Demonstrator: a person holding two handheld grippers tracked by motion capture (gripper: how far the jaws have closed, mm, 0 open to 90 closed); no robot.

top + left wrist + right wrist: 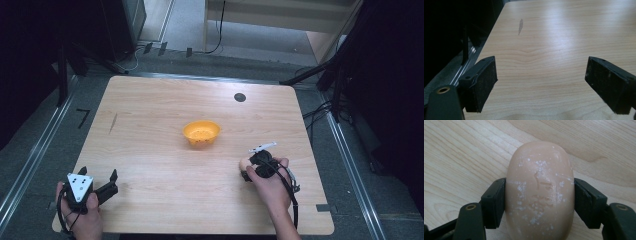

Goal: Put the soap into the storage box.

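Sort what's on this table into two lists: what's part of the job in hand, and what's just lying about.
Part of the job:
- bar of soap, pale pink, clamped between the right gripper's jaws
- orange bowl mid-table, probably where the soap goes

Just lying about:
- left gripper, open and idle over bare wood
- dark round spot near the table's far edge
- grey smudge on the wood

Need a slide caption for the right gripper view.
Right gripper clamps a beige soap bar just above the wooden table.

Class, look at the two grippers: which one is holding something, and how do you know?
The right gripper: its fingers press both sides of a beige soap bar. The left gripper stands open, with bare table between its fingers.
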